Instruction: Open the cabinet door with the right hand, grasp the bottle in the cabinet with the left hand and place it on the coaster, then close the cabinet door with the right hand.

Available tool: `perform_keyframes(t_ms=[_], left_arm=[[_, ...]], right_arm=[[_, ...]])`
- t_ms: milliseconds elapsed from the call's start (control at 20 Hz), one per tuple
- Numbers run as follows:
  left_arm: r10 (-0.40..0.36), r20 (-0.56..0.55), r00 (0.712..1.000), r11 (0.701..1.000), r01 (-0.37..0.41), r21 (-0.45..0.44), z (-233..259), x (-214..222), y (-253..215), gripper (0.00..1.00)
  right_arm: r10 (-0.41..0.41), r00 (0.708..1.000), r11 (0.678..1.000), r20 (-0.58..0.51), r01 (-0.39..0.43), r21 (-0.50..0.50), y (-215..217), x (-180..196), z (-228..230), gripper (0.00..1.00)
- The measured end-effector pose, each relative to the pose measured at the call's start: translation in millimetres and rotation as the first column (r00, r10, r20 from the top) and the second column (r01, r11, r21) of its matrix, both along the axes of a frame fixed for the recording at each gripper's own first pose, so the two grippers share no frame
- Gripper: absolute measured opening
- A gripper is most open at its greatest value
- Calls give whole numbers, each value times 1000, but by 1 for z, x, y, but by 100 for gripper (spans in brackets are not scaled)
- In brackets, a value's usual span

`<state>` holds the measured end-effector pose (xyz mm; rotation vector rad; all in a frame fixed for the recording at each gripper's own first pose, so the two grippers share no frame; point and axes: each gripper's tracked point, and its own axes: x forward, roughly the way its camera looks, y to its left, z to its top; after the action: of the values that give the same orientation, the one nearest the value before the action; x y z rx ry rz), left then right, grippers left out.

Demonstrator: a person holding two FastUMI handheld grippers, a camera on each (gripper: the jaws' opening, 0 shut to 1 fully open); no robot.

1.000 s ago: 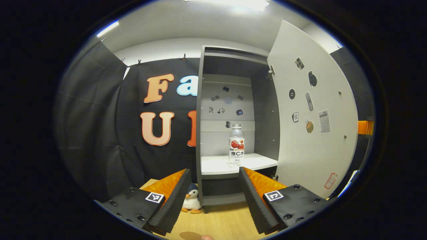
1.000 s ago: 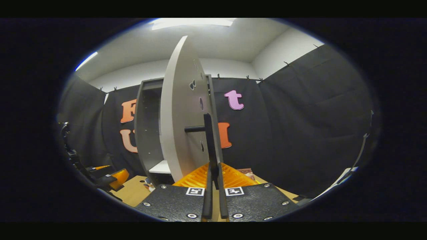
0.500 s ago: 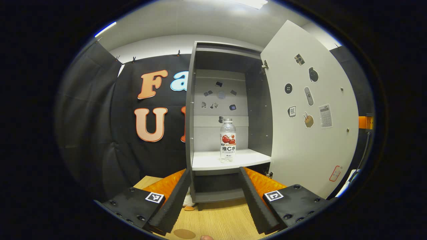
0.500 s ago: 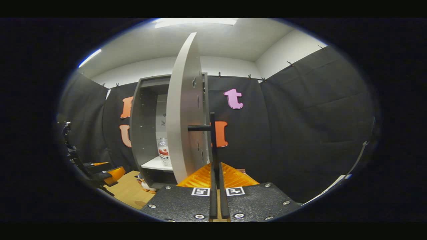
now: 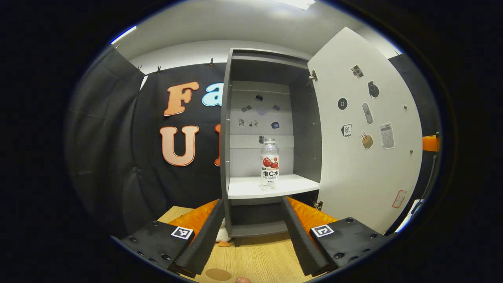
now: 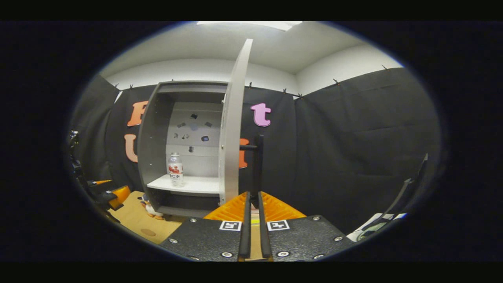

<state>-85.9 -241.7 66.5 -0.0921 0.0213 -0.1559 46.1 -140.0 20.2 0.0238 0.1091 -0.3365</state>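
Note:
The grey cabinet [image 5: 224, 157] stands open, its white door [image 5: 365, 157] swung out to the right. A clear bottle [image 5: 269, 164] with a red and white label stands upright on the white shelf [image 5: 243, 190]. My left gripper [image 5: 251, 232] is open, low in front of the cabinet and well short of the bottle. A round brown coaster [image 5: 218, 274] lies on the wooden table below it. In the right gripper view the door [image 6: 232, 129] is seen edge-on, and my right gripper [image 6: 254, 196] is shut on its black handle [image 6: 257, 165]. The bottle [image 6: 175, 169] shows inside.
A small penguin toy [image 5: 224, 237] sits on the table [image 5: 259, 259] at the cabinet's foot, partly behind my left finger. Stickers dot the door's inner face and the cabinet's back wall. Black cloth walls surround the booth. A white object [image 6: 373, 230] lies low at right.
The door has swung wider open with my right gripper still on its handle, so the bottle and shelf now show in the right gripper view. My left gripper has shifted slightly.

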Motion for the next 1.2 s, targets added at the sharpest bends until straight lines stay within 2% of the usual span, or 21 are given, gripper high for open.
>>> perform_keyframes(t_ms=[200,350,400,450,550,700,750,850,900,950,1000,1150,1200], left_arm=[[-8,14,1000,1000,8,20,5,-6,-6,93],[-10,30,1000,999,9,43,10,-6,-9,94],[-19,31,999,999,18,35,10,-4,-12,93],[-26,24,999,999,25,25,9,0,-14,92],[-38,17,999,999,38,11,8,7,-19,93],[-62,35,997,998,62,12,12,28,-24,92],[-73,46,996,997,72,10,15,38,-26,93],[-90,74,993,996,90,1,20,59,-28,93],[-101,90,991,995,102,-6,22,71,-32,92],[-106,97,990,994,107,-9,23,84,-32,94],[-112,101,989,994,113,-10,22,98,-33,93],[-143,105,984,989,145,-14,17,141,-44,93],[-150,104,983,988,152,-14,16,154,-47,93]], right_arm=[[73,997,997,-30,-72,32,17,-8,-7,11],[143,989,989,-36,-141,53,34,-12,-8,7],[169,985,984,-32,-167,61,41,-12,-7,11],[188,982,980,-26,-186,65,45,-10,-7,7],[218,976,974,-19,-216,74,55,-3,-8,7],[235,972,968,-4,-234,97,69,8,-10,26],[243,970,965,4,-243,101,74,12,-9,24],[260,965,960,31,-262,95,81,22,-6,32],[264,964,960,43,-267,84,84,27,-4,43],[263,963,961,53,-266,71,86,33,-2,43],[259,964,963,61,-262,55,85,39,-1,50],[240,967,970,84,-241,6,84,53,4,61],[228,970,974,90,-228,-7,82,57,5,70]])
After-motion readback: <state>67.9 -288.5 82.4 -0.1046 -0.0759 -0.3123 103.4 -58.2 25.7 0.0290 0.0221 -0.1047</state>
